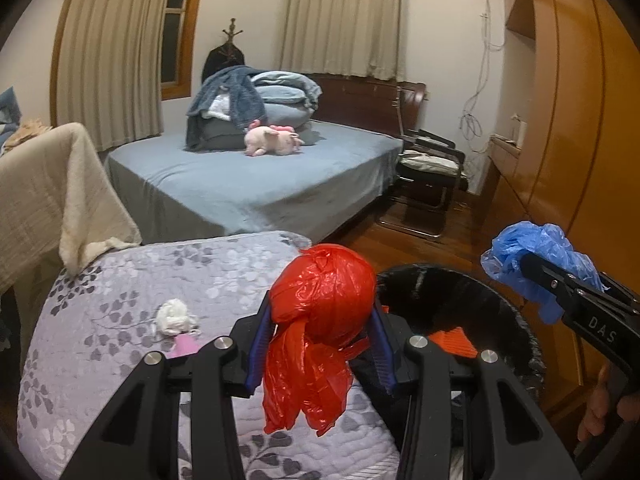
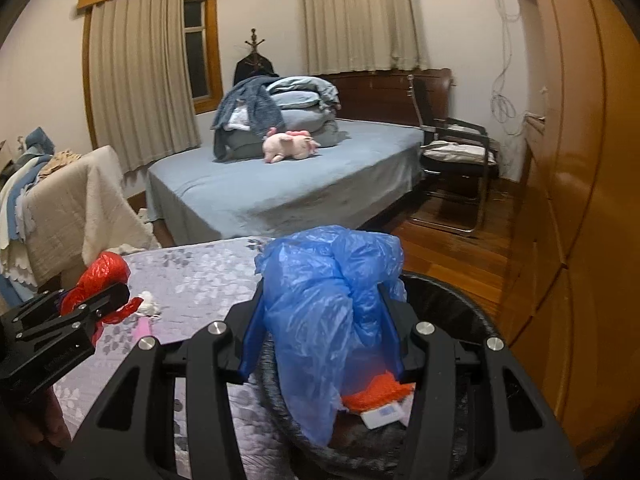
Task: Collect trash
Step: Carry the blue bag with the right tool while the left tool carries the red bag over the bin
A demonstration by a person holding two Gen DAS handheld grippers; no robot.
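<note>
Your right gripper (image 2: 324,320) is clamped on the blue bag (image 2: 332,296), already above the black bin (image 2: 452,292) at lower right of frame. Your left gripper (image 1: 320,332), clamped on the red bag (image 1: 320,300), hangs over the quilt (image 1: 120,280) left of the rim. The right is nearer.

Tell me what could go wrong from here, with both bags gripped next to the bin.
1. The red bag in the left gripper sits over the quilt, short of the bin; released now, it would likely land on the quilt.
2. The blue bag in the right gripper trails a loose tail that may snag on the rim.
3. The white wad on the quilt could be overlooked.
</note>
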